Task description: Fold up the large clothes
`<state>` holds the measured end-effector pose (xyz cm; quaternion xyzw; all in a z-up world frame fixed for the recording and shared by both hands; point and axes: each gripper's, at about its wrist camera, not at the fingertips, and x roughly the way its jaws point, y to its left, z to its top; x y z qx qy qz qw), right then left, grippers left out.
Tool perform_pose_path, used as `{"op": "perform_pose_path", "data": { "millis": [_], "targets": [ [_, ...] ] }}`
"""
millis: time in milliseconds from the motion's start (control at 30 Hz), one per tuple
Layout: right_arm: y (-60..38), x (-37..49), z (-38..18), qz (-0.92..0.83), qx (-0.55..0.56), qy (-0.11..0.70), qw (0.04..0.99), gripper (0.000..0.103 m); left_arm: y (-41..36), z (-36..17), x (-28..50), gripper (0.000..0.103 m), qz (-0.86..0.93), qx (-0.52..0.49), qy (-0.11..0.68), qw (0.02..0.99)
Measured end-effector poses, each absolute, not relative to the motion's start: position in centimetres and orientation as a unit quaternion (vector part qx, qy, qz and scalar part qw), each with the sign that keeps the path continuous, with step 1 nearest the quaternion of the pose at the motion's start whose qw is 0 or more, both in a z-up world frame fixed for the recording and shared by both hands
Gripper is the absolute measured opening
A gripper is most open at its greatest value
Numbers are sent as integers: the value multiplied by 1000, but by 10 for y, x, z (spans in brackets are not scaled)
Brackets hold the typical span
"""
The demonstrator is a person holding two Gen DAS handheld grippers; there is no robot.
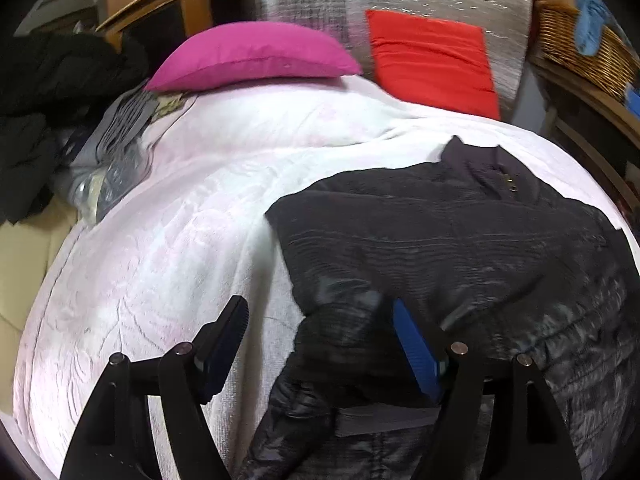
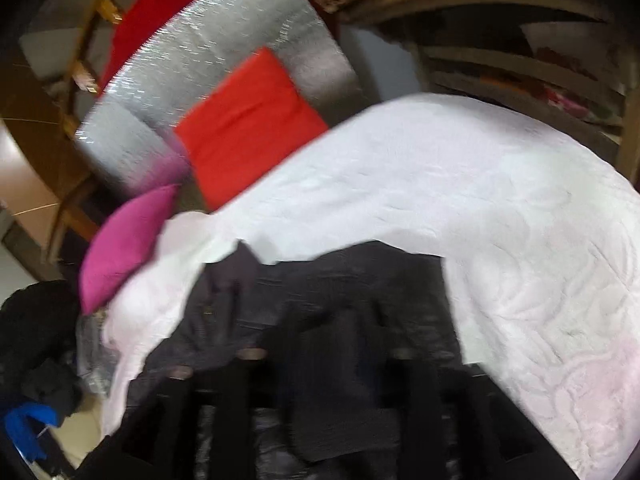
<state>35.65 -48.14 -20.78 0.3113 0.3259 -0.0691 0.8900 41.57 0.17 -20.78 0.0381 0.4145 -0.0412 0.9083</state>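
Lying partly folded on the bed (image 1: 180, 240) near its right edge, the black jacket (image 1: 460, 240) needs more folds; left gripper (image 1: 320, 344) fingers wide apart, empty; right gripper's fingers too blurred to tell.

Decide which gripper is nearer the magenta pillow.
Hard to settle, probably neither. The left gripper hovers open over the black jacket, the magenta pillow far across the bed. The right gripper is blurred above the jacket.

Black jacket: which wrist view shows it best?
The left wrist view: the black jacket lies sharp on the white blanket, collar and quilting visible, with the open left gripper over its edge. The right wrist view shows it motion-blurred, partly behind the right gripper.
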Motion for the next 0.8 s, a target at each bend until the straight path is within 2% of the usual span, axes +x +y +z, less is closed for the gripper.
{"op": "perform_pose_path", "data": {
  "millis": [33,67,133,200,233,433,800],
  "targets": [
    [-478,356,-207,-59,314,315,893,79,2,-210,418,75,-37,38,418,907],
    [-473,357,-207,-50,310,310,897,78,2,-213,420,75,-31,43,424,904],
    [-456,368,-209,-36,281,336,898,71,0,-219,423,75,-28,51,435,898],
    [-440,375,-213,-28,247,356,901,37,-2,-224,421,76,-27,57,440,896],
    [-428,380,-219,-27,218,378,899,35,-3,-225,422,76,-27,63,441,895],
    [-391,393,-251,-30,138,448,883,35,-8,-234,418,77,-25,81,449,890],
    [-364,380,-250,-37,63,503,861,36,-17,-239,402,77,-22,105,443,890]
  ]
}}
